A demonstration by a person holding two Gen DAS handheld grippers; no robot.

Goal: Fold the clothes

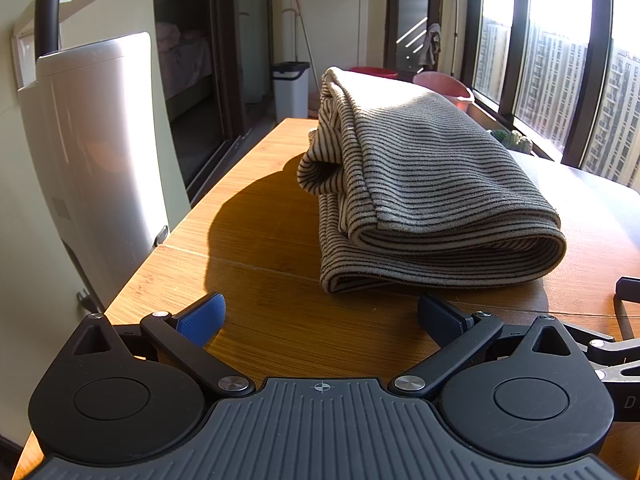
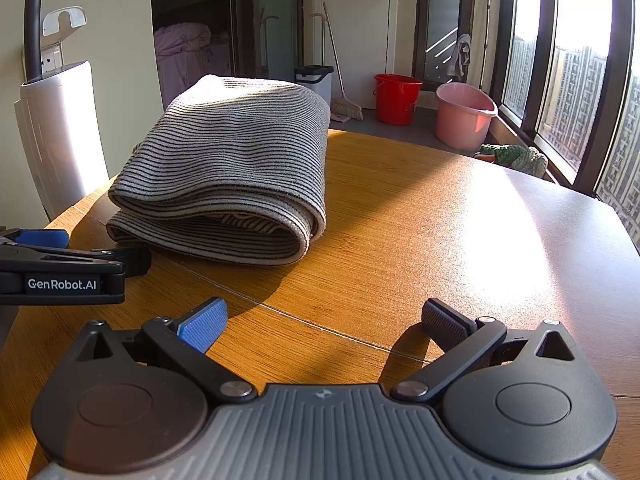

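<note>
I judge the folding nearly done: the striped garment [image 1: 420, 184] lies folded in a thick bundle on the worktop [image 2: 440, 220], centre of the left wrist frame, its long axis running away from me. My left gripper [image 1: 320, 318] and right gripper [image 2: 324, 322] are both spread wide, empty. Next I'd only tidy the loose folds showing at the bundle's left side.

**Both tools spread wide, holding nothing**

The left black two-finger tool [image 1: 320, 316] has its jaws apart, one blue pad [image 1: 202, 322] lit, the other in shadow. The right black two-finger tool [image 2: 324, 322] is spread the same way (nothing between its fingers). The left tool's fingers reach in at the right view's left edge, level and low.
</note>
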